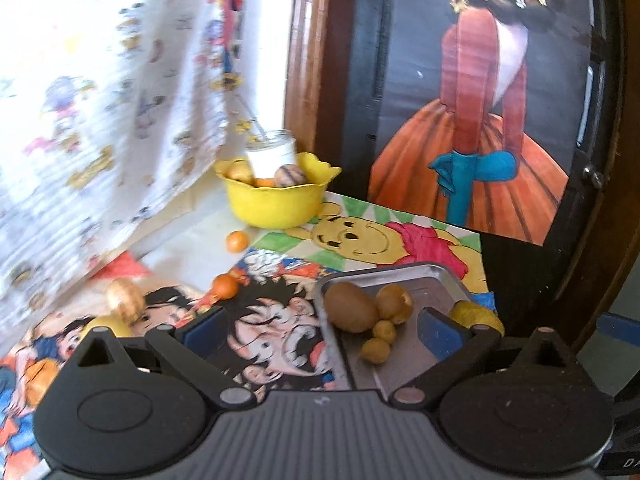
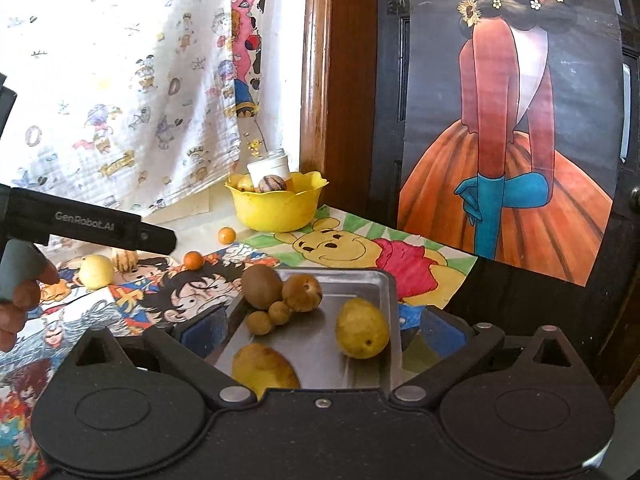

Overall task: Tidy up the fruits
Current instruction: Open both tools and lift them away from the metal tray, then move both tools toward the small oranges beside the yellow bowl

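Cartoon posters cover the table (image 2: 400, 268), backed by a printed curtain (image 2: 120, 80) and a dark door. At twelve o'clock from the right gripper (image 2: 320, 330), a metal tray (image 2: 384, 280) holds six fruits: one kiwi (image 2: 262, 286), one brown round fruit (image 2: 302, 292), two small brown ones, one yellow guava (image 2: 362, 328), one mango (image 2: 264, 368). At eleven o'clock, a yellow bowl (image 2: 276, 210) holds several fruits and one jar. Two small oranges (image 2: 193, 260) lie loose between them. Both the right gripper and the left gripper (image 1: 320, 328) stand wide open, empty.
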{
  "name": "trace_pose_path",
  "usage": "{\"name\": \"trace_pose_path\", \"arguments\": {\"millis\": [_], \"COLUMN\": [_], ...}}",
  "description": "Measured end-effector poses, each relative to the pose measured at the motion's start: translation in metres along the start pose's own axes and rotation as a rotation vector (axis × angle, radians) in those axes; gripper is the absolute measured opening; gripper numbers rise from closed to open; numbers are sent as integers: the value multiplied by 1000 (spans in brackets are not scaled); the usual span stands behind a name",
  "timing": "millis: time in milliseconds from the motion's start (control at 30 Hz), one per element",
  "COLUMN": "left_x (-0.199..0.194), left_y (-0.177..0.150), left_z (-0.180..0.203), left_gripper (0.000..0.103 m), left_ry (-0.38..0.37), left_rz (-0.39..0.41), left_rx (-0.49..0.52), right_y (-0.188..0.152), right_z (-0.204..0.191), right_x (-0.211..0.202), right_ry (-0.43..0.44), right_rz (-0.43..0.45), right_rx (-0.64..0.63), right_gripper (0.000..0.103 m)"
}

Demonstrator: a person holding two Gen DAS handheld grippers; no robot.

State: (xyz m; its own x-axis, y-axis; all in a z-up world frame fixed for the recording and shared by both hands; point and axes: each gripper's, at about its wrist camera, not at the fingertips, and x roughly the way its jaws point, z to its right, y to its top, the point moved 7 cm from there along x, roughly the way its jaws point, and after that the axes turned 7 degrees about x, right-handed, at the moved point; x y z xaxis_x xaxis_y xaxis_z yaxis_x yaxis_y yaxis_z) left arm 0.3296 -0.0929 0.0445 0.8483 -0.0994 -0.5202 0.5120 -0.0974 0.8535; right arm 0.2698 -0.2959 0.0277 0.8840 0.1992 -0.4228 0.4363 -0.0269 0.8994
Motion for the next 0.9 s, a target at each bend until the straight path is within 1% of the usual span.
{"name": "trace_pose_path", "arguments": {"millis": [233, 400, 500, 700, 900], "left_x": [-34, -48, -52, -57, -60], "left_y": [-30, -60, -76, -100, -121], "left_z": [-20, -40, -52, -67, -79], "left_gripper": [102, 102, 102, 102, 102], "left_ry": [89, 153, 185, 209, 231], "left_rz": [7, -42, -82, -136, -182], "left_rx": [-4, -44, -66, -87, -89], "right_y": [-24, -44, -53, -64, -79], "right_z": [-27, -41, -50, -71, -88], "right_x": [-12, -19, -21, -18, -13], "right_ry": [30, 51, 66, 108, 146], "right_rz": [-65, -106, -123, -166, -231], "right_rx": [-21, 8, -1, -29, -43], "right_gripper": [102, 102, 102, 102, 102]}}
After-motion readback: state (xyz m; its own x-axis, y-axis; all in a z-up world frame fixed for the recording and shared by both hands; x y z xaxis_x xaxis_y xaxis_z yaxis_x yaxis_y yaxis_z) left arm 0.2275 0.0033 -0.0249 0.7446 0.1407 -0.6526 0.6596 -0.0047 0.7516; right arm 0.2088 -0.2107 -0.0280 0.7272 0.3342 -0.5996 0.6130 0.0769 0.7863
